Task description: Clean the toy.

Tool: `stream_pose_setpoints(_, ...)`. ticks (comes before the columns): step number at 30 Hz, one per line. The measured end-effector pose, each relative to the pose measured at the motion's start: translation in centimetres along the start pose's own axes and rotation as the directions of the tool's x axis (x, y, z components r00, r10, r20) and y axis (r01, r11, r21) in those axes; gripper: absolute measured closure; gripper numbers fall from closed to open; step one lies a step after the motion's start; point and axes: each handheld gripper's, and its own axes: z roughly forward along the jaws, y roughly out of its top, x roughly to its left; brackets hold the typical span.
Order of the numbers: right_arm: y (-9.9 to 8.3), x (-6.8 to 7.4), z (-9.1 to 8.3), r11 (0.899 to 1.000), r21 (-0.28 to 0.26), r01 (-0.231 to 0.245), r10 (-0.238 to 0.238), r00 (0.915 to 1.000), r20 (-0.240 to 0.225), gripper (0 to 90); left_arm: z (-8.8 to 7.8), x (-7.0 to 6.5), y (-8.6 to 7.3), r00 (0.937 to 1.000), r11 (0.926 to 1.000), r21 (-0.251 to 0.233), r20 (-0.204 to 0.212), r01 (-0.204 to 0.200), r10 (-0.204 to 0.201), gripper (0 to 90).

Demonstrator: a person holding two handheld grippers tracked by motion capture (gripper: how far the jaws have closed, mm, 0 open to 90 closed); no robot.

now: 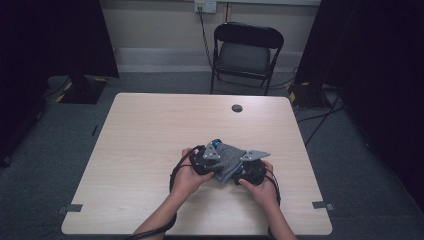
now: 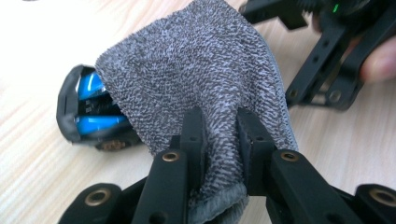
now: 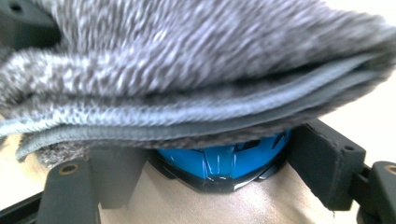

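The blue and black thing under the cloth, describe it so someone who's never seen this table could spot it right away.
On the pale wooden table, look near the front edge where two hands meet. There a grey cloth drapes over a glossy blue and black object. It is the only shiny, coloured thing there; the cloth is fuzzy grey.

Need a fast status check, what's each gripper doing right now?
Left gripper: closed, pinching the grey cloth.
Right gripper: jaws wide, either side of the blue and black object under the cloth; contact unclear.
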Motion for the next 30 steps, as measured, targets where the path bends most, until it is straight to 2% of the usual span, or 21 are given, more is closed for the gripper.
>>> stream_pose_setpoints(3, 0.0, 0.0, 0.0, 1.0, 0.0, 0.0, 0.0, 1.0, 0.0, 22.9, 0.4, 0.0, 0.5, 0.9999, 0.9997, 0.02, -0.011, -0.012, 0.012, 74.5)
stream_pose_setpoints(11, 0.0, 0.0, 0.0, 1.0, 0.0, 0.0, 0.0, 1.0, 0.0, 22.9, 1.8, 0.3, -0.3, 0.9993, 0.9989, 0.029, 0.003, 0.038, -0.038, 74.9)
stream_pose_setpoints(20, 0.0, 0.0, 0.0, 1.0, 0.0, 0.0, 0.0, 1.0, 0.0, 22.9, 1.4, 0.9, -0.2, 0.9991, 0.9986, 0.038, -0.027, 0.035, -0.034, 74.9)
stream_pose_setpoints(24, 0.0, 0.0, 0.0, 1.0, 0.0, 0.0, 0.0, 1.0, 0.0, 22.9, 1.3, 1.3, -0.4, 0.9985, 0.9982, 0.04, -0.033, 0.046, -0.045, 74.9)
stream_pose_setpoints(30, 0.0, 0.0, 0.0, 1.0, 0.0, 0.0, 0.0, 1.0, 0.0, 22.9, 1.3, 1.4, -0.4, 0.9984, 0.9982, 0.044, -0.04, 0.042, -0.04, 74.9)
